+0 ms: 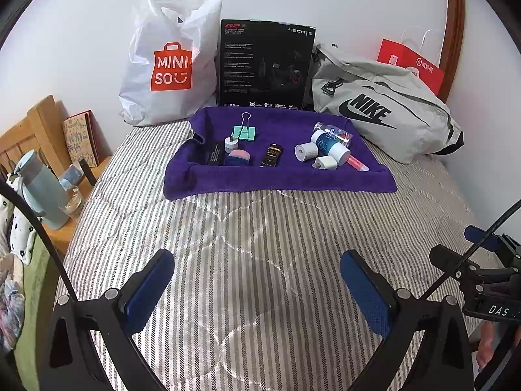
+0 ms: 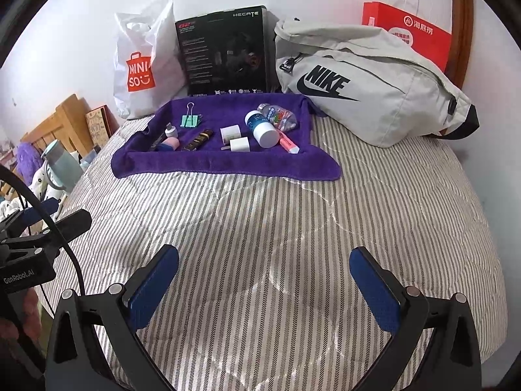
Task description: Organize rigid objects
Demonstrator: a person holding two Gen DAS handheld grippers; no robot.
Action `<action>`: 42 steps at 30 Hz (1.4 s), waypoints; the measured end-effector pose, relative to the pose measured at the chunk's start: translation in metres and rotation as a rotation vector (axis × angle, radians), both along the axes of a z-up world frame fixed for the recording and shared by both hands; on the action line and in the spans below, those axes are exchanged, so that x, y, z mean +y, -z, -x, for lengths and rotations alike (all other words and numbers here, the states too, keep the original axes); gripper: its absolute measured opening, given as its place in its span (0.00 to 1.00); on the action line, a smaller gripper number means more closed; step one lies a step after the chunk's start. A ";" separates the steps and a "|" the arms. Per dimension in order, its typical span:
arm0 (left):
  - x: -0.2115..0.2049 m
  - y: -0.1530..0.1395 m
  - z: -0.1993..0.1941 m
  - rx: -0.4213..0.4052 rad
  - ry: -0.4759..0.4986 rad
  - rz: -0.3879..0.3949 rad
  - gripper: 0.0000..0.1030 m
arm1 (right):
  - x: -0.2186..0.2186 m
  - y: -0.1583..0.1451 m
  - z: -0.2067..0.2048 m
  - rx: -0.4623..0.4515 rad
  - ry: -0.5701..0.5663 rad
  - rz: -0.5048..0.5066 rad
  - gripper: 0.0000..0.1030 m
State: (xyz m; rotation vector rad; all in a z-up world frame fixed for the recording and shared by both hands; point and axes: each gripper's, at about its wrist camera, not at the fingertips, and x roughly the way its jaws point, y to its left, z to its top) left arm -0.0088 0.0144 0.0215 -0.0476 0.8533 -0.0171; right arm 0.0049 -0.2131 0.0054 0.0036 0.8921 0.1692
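Note:
A purple towel point(image 1: 276, 182) point(image 2: 228, 163) lies on the striped bed and holds several small objects: a green binder clip point(image 1: 246, 132) point(image 2: 190, 120), a dark brown tube point(image 1: 272, 154) point(image 2: 197, 140), two white chargers point(image 1: 325, 162) point(image 2: 239, 145), a blue-and-white bottle point(image 1: 329, 145) point(image 2: 261, 128), a pink highlighter point(image 1: 356, 164) point(image 2: 288, 143), and a pink-capped item point(image 1: 239, 157) point(image 2: 169, 144). My left gripper point(image 1: 257, 280) is open and empty above the bed, well short of the towel. My right gripper point(image 2: 263, 277) is open and empty likewise.
Behind the towel stand a white Miniso bag point(image 1: 169, 62) point(image 2: 143, 65), a black Hecate box point(image 1: 265, 65) point(image 2: 226, 52), a grey Nike bag point(image 1: 384, 107) point(image 2: 364, 81) and a red paper bag point(image 1: 410, 62) point(image 2: 410, 32). A wooden nightstand point(image 1: 62, 238) with a blue flask point(image 1: 42, 189) is at left.

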 end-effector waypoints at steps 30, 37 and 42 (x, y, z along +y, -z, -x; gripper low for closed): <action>-0.005 0.001 -0.001 0.010 0.007 -0.018 1.00 | -0.004 0.000 0.000 0.004 0.003 -0.013 1.00; -0.005 0.001 -0.001 0.013 0.009 -0.019 1.00 | -0.005 0.000 0.001 0.003 0.005 -0.013 1.00; -0.004 0.002 -0.002 0.015 0.011 -0.022 1.00 | -0.007 0.000 0.001 0.004 0.007 -0.014 1.00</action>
